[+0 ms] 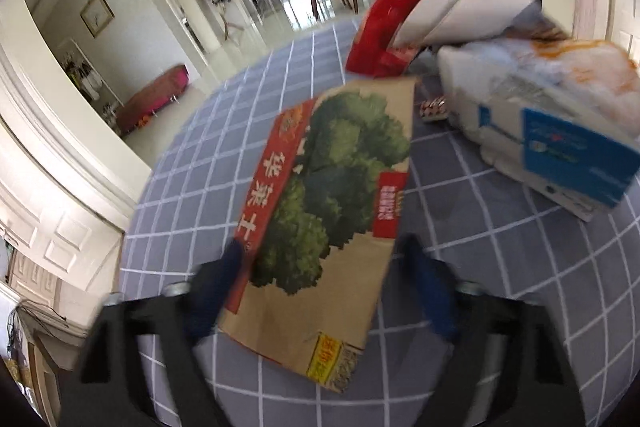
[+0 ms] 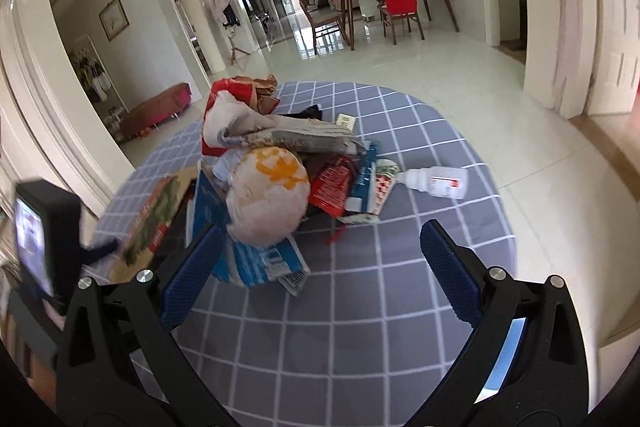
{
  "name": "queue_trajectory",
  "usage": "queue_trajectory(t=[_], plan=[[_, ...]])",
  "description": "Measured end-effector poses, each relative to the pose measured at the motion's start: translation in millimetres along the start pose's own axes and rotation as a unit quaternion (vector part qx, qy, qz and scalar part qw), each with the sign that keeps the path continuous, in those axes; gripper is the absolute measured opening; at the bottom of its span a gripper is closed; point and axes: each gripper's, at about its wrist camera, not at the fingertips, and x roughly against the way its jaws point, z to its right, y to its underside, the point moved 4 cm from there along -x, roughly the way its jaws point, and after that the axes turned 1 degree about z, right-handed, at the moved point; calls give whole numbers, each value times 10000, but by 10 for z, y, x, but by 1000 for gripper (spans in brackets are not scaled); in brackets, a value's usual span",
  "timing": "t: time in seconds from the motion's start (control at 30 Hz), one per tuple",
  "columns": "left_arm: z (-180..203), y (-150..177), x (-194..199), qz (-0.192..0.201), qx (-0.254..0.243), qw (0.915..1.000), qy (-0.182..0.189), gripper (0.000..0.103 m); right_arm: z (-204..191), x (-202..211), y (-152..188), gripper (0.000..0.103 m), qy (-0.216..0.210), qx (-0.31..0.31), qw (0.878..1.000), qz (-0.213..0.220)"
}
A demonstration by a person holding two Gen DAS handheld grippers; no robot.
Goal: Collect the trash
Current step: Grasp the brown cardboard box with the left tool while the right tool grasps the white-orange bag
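1. Trash sits heaped on the grey checked tabletop (image 2: 360,307): a flat brown carton printed with green vegetables (image 1: 336,195) lies at the pile's left edge, between the fingers of the left hand-held gripper (image 1: 324,259).
2. The left hand-held gripper's blue pads are spread; its left pad (image 1: 224,279) touches or overlaps the carton's red-striped edge, while the right pad stands just clear of the other edge. Motion blur makes it impossible to say whether the carton is actually clamped.
3. Just beside the carton lies a blue and white box (image 2: 256,263), with a white and orange plastic bag (image 2: 268,195) bulging on top of it.
4. Behind these stand a red snack bag (image 1: 384,19) and folded grey-white paper (image 2: 296,135); a red wrapper (image 2: 332,187) and a blue strip lie further to the right in the right wrist view.
5. A white squeeze bottle (image 2: 440,181) lies on its side, apart from the heap.
6. The right hand-held gripper (image 2: 320,255) hangs spread wide over the tabletop, holding nothing; its left finger is near the blue box.
7. The printing on the packages is too blurred to read, and the items under the heap are hidden.
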Motion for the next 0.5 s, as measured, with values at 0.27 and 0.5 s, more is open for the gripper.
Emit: queue_trajectory(t=[0.27, 0.5], plan=[[-218, -129, 183, 437, 409, 9980, 180, 14, -11, -114, -140, 97, -337, -506, 9980, 148], [-358, -146, 524, 786, 734, 9939, 238, 4, -112, -333, -169, 49, -613, -512, 9968, -92]])
